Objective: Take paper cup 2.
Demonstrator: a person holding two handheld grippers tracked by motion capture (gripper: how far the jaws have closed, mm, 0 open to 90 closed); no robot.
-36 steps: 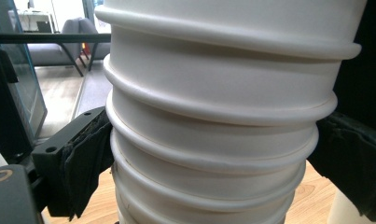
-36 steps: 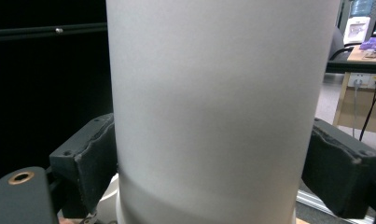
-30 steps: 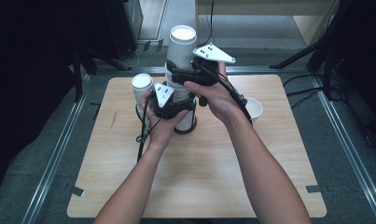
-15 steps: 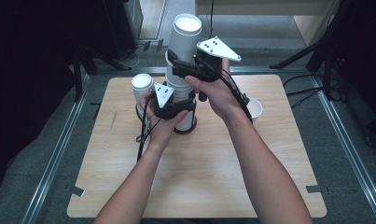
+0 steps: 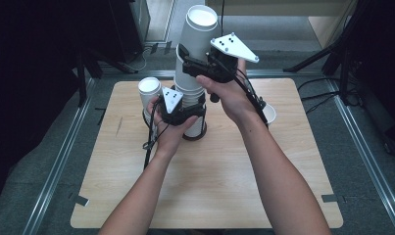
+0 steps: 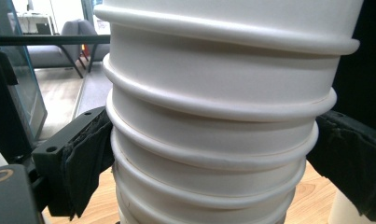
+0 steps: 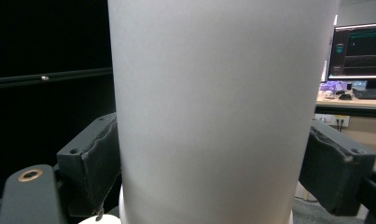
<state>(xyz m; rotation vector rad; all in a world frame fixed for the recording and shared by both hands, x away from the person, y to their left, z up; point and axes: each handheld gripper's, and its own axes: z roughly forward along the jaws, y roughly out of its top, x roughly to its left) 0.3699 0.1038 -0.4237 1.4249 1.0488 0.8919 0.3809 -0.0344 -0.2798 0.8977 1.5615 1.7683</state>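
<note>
A light wooden table [image 5: 209, 196] sits on a grey floor framed by metal rails, with dark surroundings at 9 o'clock. On it, slightly toward 12 o'clock from centre, stands a stack of white paper cups [image 5: 191, 100], its ribbed rims nested one above another in the left gripper view [image 6: 218, 140]. The top cup [image 5: 199, 36] is raised partly out of the stack and tilts toward 12 o'clock. The right gripper [image 5: 187, 66] clamps this top cup, with both pads pressed against its smooth wall [image 7: 218, 112]; its jaws have just been closing on it. The left gripper [image 5: 187, 111] grips the lower stack, jaws set wide against the rims. A second short stack [image 5: 149, 95] stands just beside it at 9 o'clock. A single cup [image 5: 269, 113] stands at 3 o'clock, partly hidden by the right forearm.
</note>
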